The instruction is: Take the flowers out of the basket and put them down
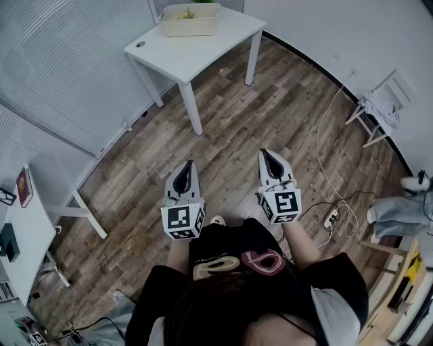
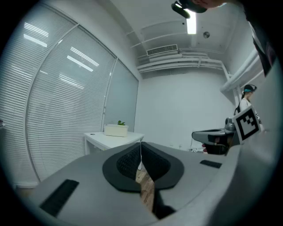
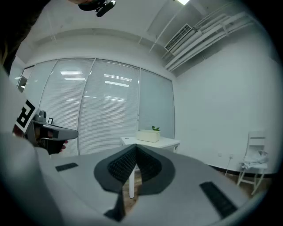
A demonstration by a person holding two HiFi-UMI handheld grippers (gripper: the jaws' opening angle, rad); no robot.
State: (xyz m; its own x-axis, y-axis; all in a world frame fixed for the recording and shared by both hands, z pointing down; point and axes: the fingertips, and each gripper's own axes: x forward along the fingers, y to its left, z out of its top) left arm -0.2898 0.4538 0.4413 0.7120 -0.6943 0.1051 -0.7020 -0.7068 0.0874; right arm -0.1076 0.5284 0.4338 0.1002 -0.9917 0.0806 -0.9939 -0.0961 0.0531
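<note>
since your left gripper (image 1: pixel 187 165) and right gripper (image 1: pixel 264 153) are both clamped empty, reaching the top-centre basket (image 1: pixel 174 29) closed could flatten the flowers (image 1: pixel 189 13).

Under you lies a brown plank floor (image 1: pixel 270 128), with a white table (image 1: pixel 203 51) far ahead beside closed blinds (image 1: pixel 61 61) on your left and a second white desk (image 1: pixel 24 236) near on that side. On your right a plain white wall (image 1: pixel 352 34) backs a white folding chair (image 1: pixel 379 108), a cable (image 1: pixel 317 138) trails to a power strip (image 1: pixel 331 218), and a strip light (image 2: pixel 191 26) glows overhead.
</note>
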